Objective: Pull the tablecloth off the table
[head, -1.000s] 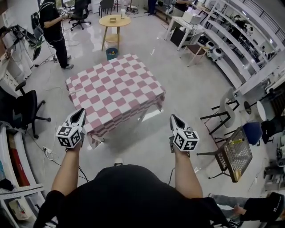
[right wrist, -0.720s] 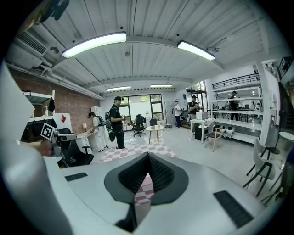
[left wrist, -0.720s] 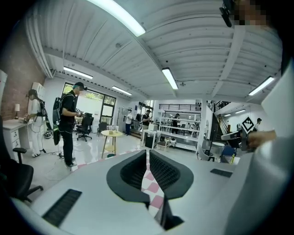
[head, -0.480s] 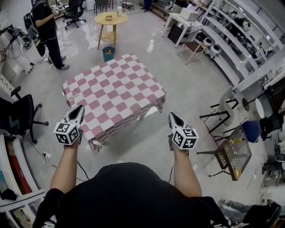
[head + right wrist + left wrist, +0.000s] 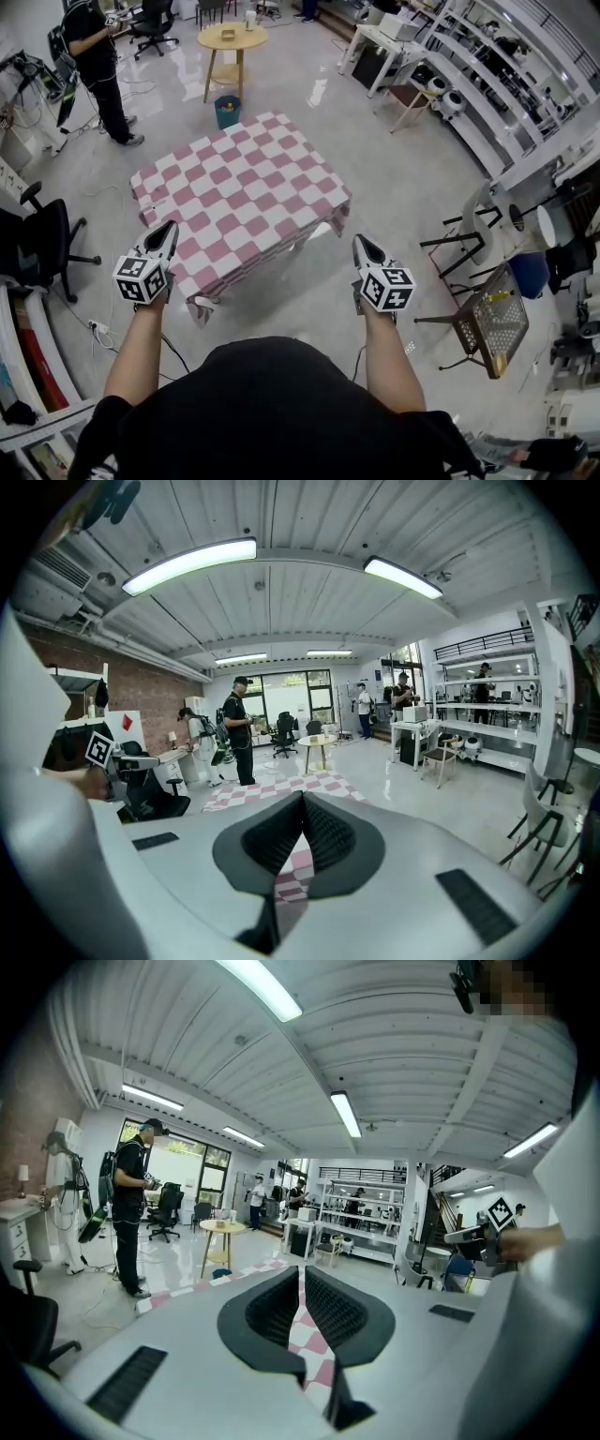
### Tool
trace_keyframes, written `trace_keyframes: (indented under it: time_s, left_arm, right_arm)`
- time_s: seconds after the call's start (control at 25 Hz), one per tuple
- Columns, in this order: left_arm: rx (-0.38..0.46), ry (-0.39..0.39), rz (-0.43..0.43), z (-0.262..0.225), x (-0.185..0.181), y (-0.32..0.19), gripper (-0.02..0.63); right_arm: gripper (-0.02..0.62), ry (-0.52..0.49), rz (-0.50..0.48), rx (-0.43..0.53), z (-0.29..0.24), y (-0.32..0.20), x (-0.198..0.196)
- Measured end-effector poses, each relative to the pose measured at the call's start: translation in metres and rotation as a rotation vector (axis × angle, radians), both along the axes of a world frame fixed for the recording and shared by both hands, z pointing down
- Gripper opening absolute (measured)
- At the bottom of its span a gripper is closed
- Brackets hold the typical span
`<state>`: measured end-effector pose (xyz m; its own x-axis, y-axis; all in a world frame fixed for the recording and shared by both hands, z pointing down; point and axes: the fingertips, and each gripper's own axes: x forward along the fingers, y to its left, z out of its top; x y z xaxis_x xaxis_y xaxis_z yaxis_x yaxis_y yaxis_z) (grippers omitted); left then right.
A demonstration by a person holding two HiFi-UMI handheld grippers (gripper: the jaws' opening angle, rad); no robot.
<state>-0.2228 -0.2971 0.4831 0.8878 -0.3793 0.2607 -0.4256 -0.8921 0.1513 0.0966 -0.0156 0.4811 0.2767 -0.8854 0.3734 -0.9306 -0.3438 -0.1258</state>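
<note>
**Item: tablecloth (image 5: 239,192)** – pink-and-white check, spread flat over a low table (image 5: 335,228). The table was covered except for a pale leg at the near right corner. The cloth's hem hung over every visible edge and nothing stood on it. It was not yet pulled.

**Left gripper (image 5: 169,228)** – jaws closed to a thin slit and holding nothing. The check showing through the slit was the cloth lying farther off. The gripper hovered near the cloth's near left corner, with no contact evident.

**Right gripper (image 5: 360,242)** – jaws fully together, also empty. It was held just off the near right corner, apart from the hem.

**Surroundings**
- A round wooden table (image 5: 230,39) with a blue bin (image 5: 226,111) stood beyond the far corner.
- A standing person (image 5: 94,56) was at the far left.
- A black office chair (image 5: 37,248) stood to the left.
- A wire-mesh chair (image 5: 497,323) stood to the right.

**Hazards, as judged**
- Both pairs of jaws would have to open before taking the hem. Pressed on shut, they would only nudge the fabric and bunch it.
- A shallow pinch on the hem might slip under tension.
- If one side caught before the other, the cloth would likely drag askew and snag on a table corner.
- A snagged cloth could shift or tip the light table.
- Once pulled loose, the cloth would fall by the operator's feet, making a tripping risk.
</note>
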Motion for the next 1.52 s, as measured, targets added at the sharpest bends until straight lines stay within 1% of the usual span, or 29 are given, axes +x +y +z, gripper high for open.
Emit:
trace_keyframes:
  time_s: [0.28,0.56,0.8,1.04,1.24,1.36,1.52]
  left_arm:
    - [-0.010,-0.016,-0.007,0.013,0.013,-0.005,0.040]
    - [0.000,-0.030,-0.017,0.013,0.048,-0.014,0.040]
    - [0.001,-0.049,-0.045,0.016,0.095,-0.026,0.040]
    - [-0.003,-0.037,-0.098,0.015,0.152,-0.041,0.040]
    - [0.004,-0.045,-0.128,0.010,0.198,-0.044,0.040]
    - [0.001,-0.052,-0.157,0.011,0.217,-0.045,0.040]
    - [0.002,-0.065,-0.208,0.011,0.232,-0.042,0.040]
  right_arm:
    - [0.028,-0.002,-0.008,-0.010,0.008,-0.004,0.016]
    - [0.028,0.001,-0.022,-0.004,0.009,-0.018,0.058]
    - [0.028,-0.008,-0.054,-0.008,0.015,-0.036,0.111]
    - [0.028,-0.020,-0.074,-0.015,0.024,-0.051,0.182]
    - [0.028,-0.040,-0.117,-0.021,0.036,-0.069,0.230]
    - [0.028,-0.055,-0.150,-0.024,0.044,-0.080,0.253]
    - [0.028,-0.065,-0.201,-0.022,0.050,-0.097,0.281]
